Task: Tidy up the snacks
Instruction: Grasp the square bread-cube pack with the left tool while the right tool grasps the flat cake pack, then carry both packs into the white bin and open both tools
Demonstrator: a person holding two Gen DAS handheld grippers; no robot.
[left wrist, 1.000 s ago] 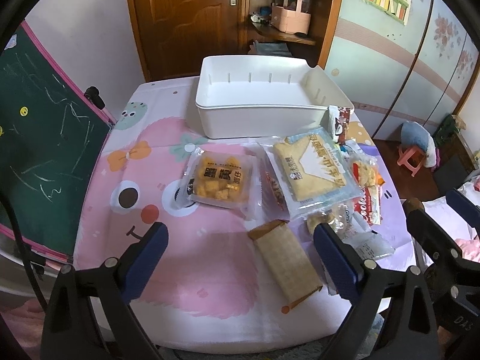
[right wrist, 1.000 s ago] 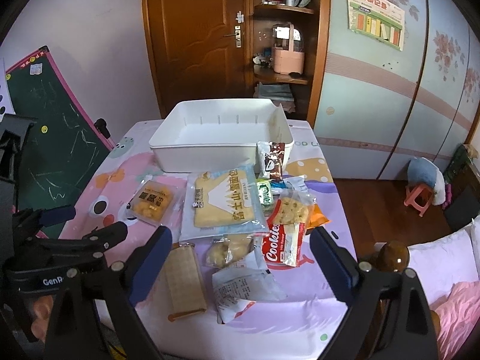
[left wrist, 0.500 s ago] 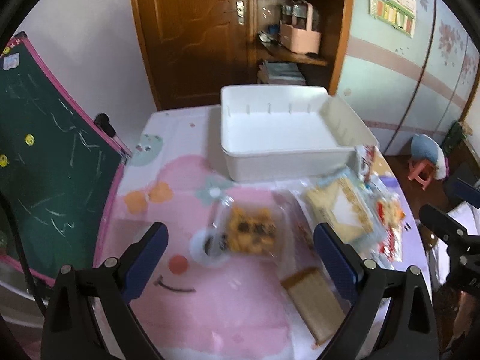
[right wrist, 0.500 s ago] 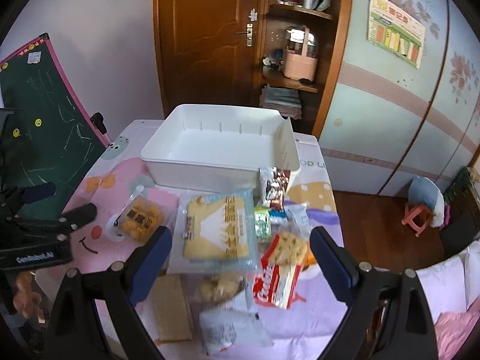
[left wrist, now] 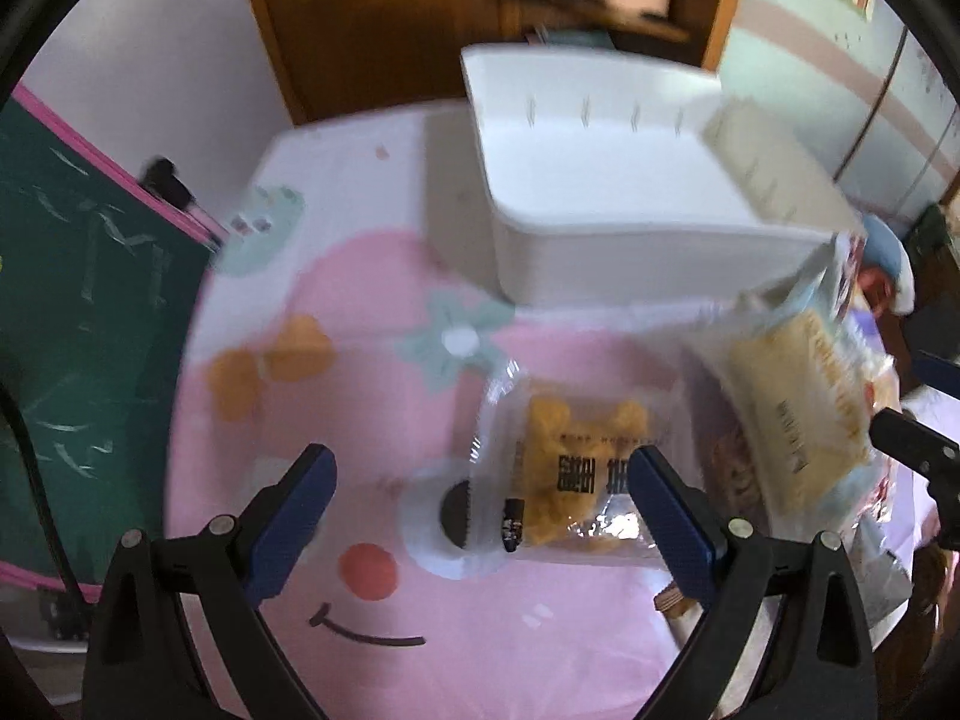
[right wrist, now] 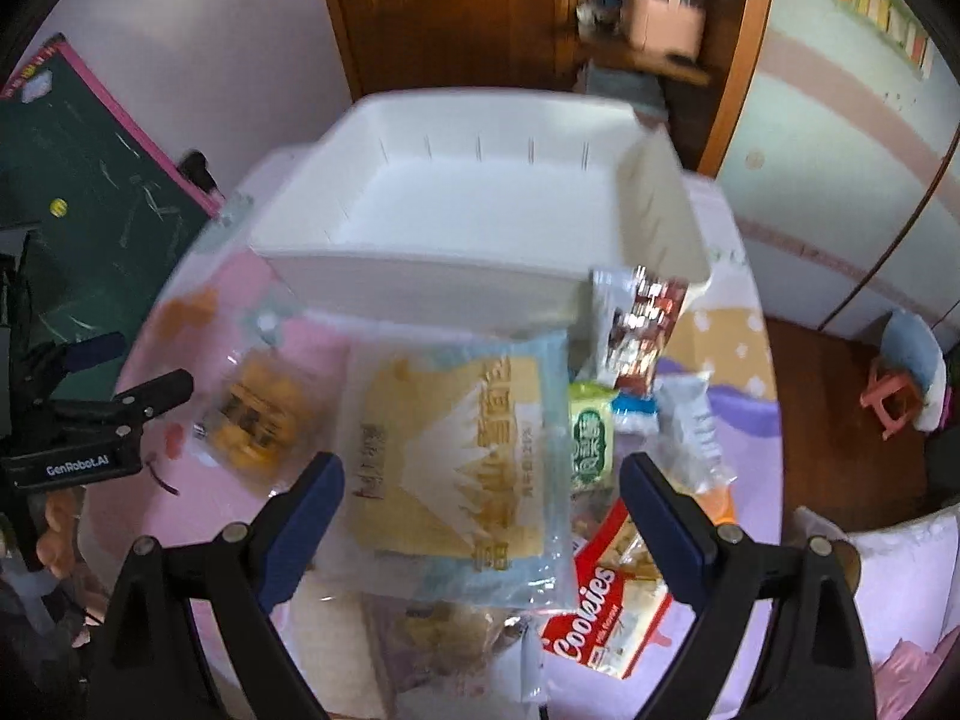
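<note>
Overhead, both grippers hang above the desk (left wrist: 420,630) with their fingers spread wide and nothing between them. The left gripper (left wrist: 480,501) is over the clear packet of yellow snacks (left wrist: 576,468), which lies flat on the pink cartoon cloth (left wrist: 372,396), near the front wall of the white bin (left wrist: 630,204). The right gripper (right wrist: 483,507) is over the large pale-blue bag (right wrist: 462,468), which lies flat just in front of the same bin (right wrist: 480,210). The left wrist view alone shows the cartoon face printed on the cloth, and only the tips of the right gripper at its right edge. The right wrist view alone shows the cluster to the right of the large bag: one brown-and-white packet (right wrist: 639,324) leaning against the bin's near right corner, one small green packet (right wrist: 591,441), one clear wrapper (right wrist: 690,426) and one red "Cookies" pack (right wrist: 612,606). It also shows the left gripper from the side, marked "GenRobot.AI", at the left edge. The bin holds nothing that can be seen in either view. One green chalkboard (right wrist: 84,180) with a pink frame stands left of the desk, and one wooden door (right wrist: 444,6) is behind it. Count visible: one bin, six snack packets clearly told apart; further wrappers at the near edge are too blurred to count.
</note>
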